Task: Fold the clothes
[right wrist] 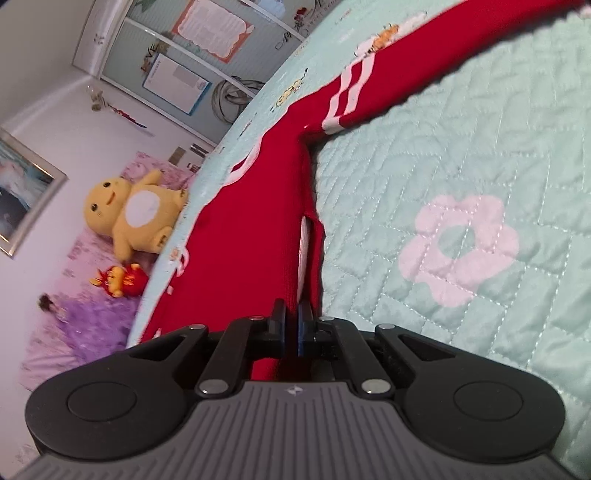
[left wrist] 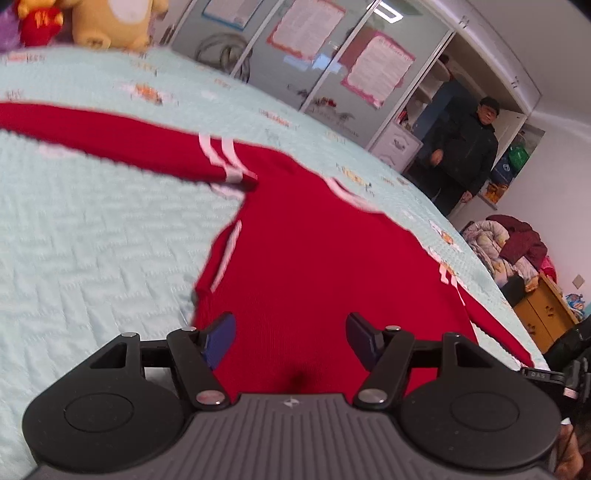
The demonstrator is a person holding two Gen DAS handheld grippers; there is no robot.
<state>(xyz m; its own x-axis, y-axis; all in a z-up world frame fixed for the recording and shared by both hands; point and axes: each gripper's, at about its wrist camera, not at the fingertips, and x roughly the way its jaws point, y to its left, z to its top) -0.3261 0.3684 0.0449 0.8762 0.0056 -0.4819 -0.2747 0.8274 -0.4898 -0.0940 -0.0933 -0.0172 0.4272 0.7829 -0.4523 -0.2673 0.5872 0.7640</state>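
A red sweater (left wrist: 295,258) with white stripes lies spread on a mint quilted bedspread (left wrist: 92,240), one sleeve (left wrist: 110,136) stretched to the left. My left gripper (left wrist: 291,336) hovers open over the sweater's lower part, with red cloth showing between its blue pads (left wrist: 221,339). In the right wrist view the red sweater (right wrist: 251,229) runs away from me, its sleeve (right wrist: 406,77) reaching toward the upper right. My right gripper (right wrist: 292,325) is shut on the sweater's side edge near the hem.
Plush toys (left wrist: 110,22) sit at the bed's far end; a yellow plush (right wrist: 133,214) and a small red toy (right wrist: 118,280) lie on purple bedding. A person in dark clothes (left wrist: 465,155) stands by the wardrobe. A pile of clothes (left wrist: 506,247) rests on a wooden cabinet (left wrist: 543,314).
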